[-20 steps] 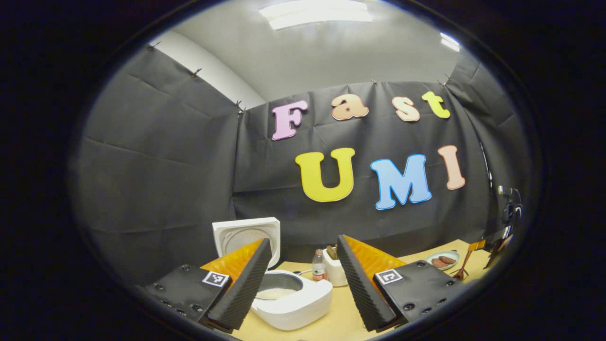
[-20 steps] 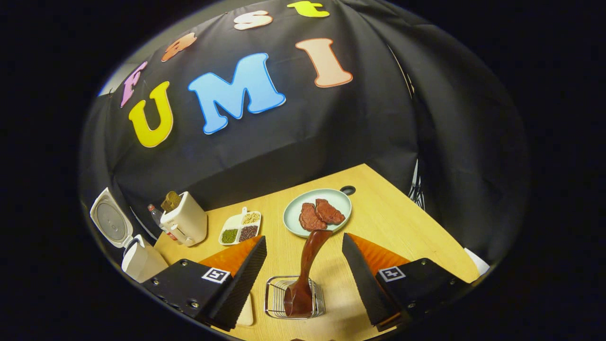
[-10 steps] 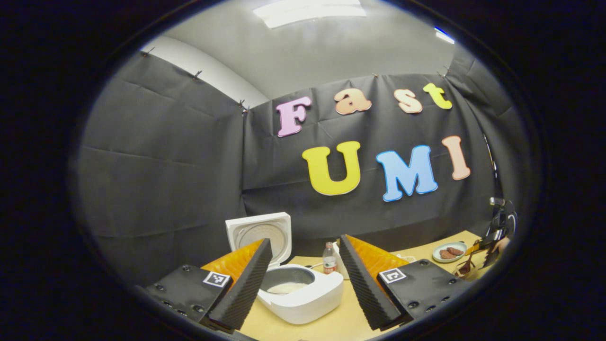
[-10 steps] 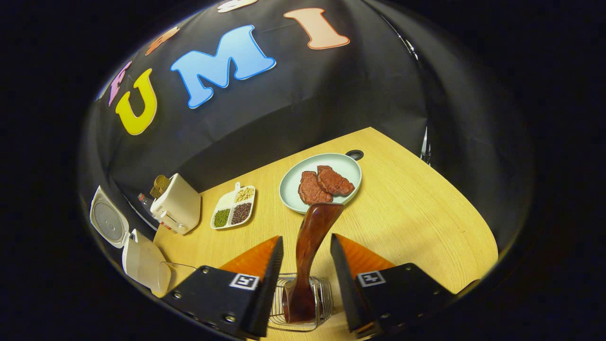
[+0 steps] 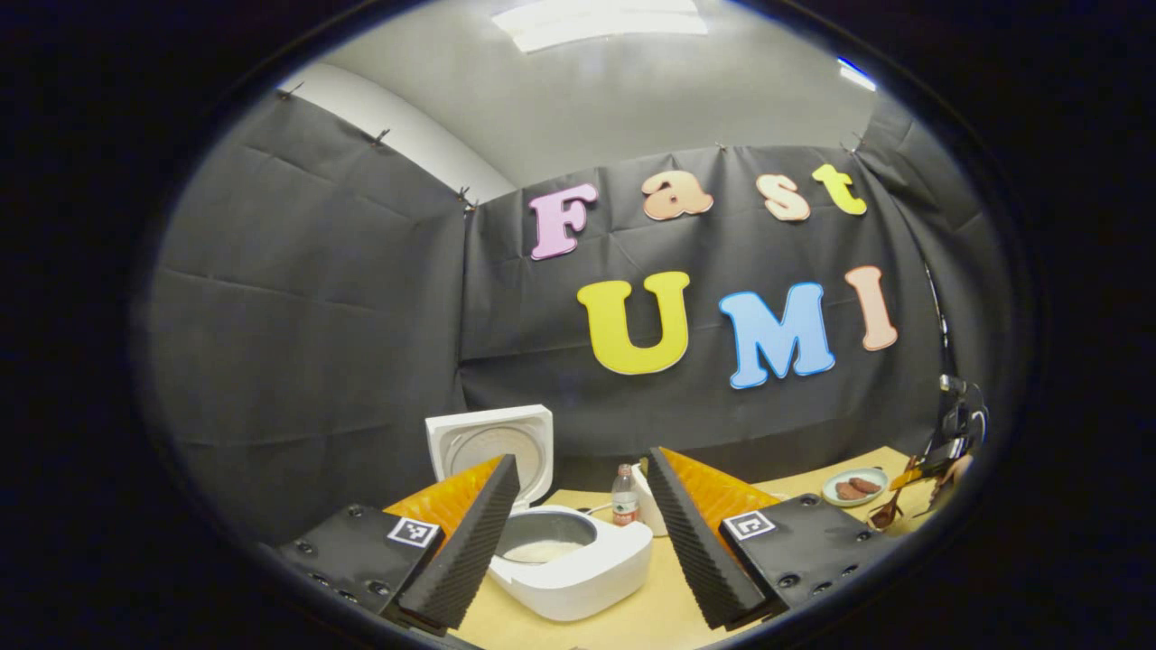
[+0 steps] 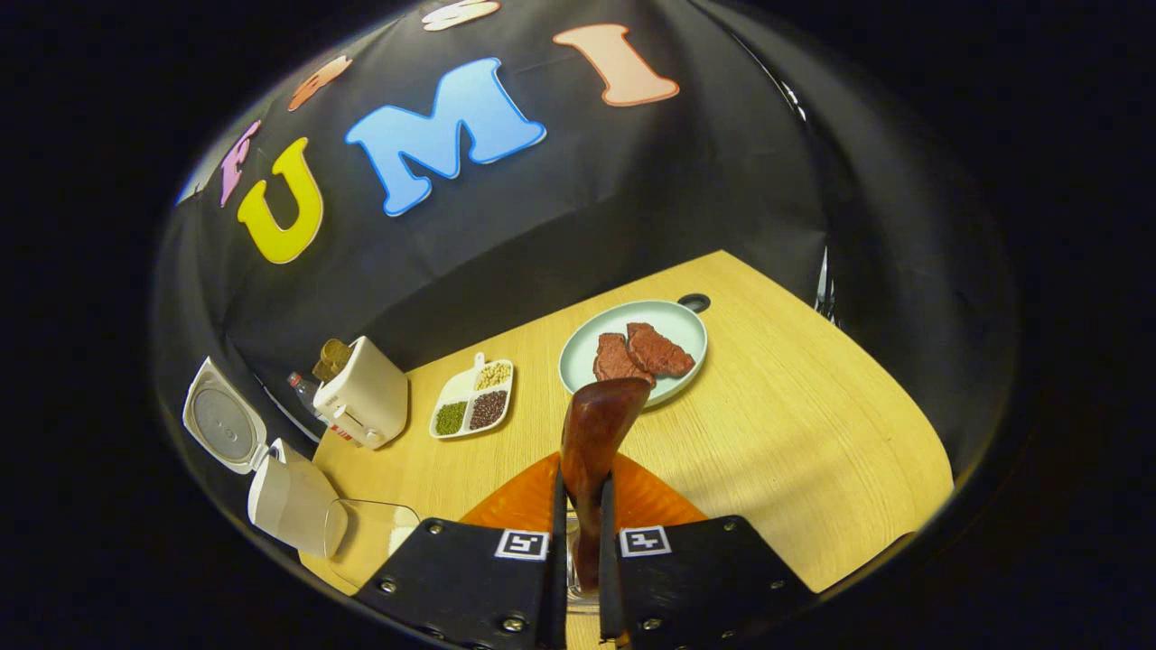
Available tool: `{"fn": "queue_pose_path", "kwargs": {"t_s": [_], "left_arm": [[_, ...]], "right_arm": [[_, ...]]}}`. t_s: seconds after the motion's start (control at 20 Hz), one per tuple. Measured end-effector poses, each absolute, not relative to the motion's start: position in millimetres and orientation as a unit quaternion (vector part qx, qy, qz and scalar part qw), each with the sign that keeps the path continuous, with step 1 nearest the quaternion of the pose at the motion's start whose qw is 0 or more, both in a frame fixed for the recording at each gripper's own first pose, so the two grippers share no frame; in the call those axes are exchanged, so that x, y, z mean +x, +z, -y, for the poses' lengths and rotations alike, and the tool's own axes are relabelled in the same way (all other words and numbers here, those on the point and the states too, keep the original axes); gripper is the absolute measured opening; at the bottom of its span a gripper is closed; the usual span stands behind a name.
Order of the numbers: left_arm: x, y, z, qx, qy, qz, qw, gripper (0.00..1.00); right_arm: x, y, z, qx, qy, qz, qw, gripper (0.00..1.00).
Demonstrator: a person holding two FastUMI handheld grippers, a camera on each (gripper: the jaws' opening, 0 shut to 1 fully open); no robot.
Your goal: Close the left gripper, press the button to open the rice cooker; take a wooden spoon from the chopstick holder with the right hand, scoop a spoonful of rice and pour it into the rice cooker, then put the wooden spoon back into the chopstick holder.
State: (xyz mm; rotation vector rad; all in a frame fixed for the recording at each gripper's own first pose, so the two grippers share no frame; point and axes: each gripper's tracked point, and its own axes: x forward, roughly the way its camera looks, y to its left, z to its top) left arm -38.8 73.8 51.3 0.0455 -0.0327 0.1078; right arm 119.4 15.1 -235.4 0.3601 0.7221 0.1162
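Observation:
In the right gripper view my right gripper [image 6: 579,492] is shut on the handle of the dark wooden spoon [image 6: 599,417], which stands upright and curves away above the fingers. The gripper's body almost wholly hides the wire chopstick holder beneath. At the left edge stands the white rice cooker [image 6: 287,495] with its lid [image 6: 221,422] raised, and a clear container of rice [image 6: 372,538] sits beside it. In the left gripper view my left gripper [image 5: 582,533] is open above the open rice cooker [image 5: 578,564], whose pot holds some rice. The right gripper [image 5: 939,456] shows far off at the right.
A white toaster [image 6: 366,402] and a bottle [image 6: 302,388] stand by the back wall. A divided dish of beans [image 6: 471,411] and a pale plate with meat [image 6: 673,320] lie on the wooden table [image 6: 813,424]. Bare tabletop stretches to the right.
My right gripper came down around the spoon handle and shut on it; its fingers were wide apart one second ago. The left gripper stayed open and barely shifted.

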Motion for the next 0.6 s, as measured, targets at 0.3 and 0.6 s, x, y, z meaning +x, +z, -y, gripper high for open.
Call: {"fn": "queue_pose_path", "kwargs": {"t_s": [0.3, 0.6], "left_arm": [[-29.3, 44.4, -84.3, 0.004, 0.039, 0.023, 0.999, 0.96], [-23.0, 36.8, -104.3, -0.008, 0.036, 0.026, 0.999, 0.98]], "right_arm": [[102.5, -182.6, -21.0, 0.161, 0.071, -0.320, 0.931, 0.14], [92.4, -134.7, -59.5, 0.162, 0.104, -0.288, 0.938, 0.14]]}}
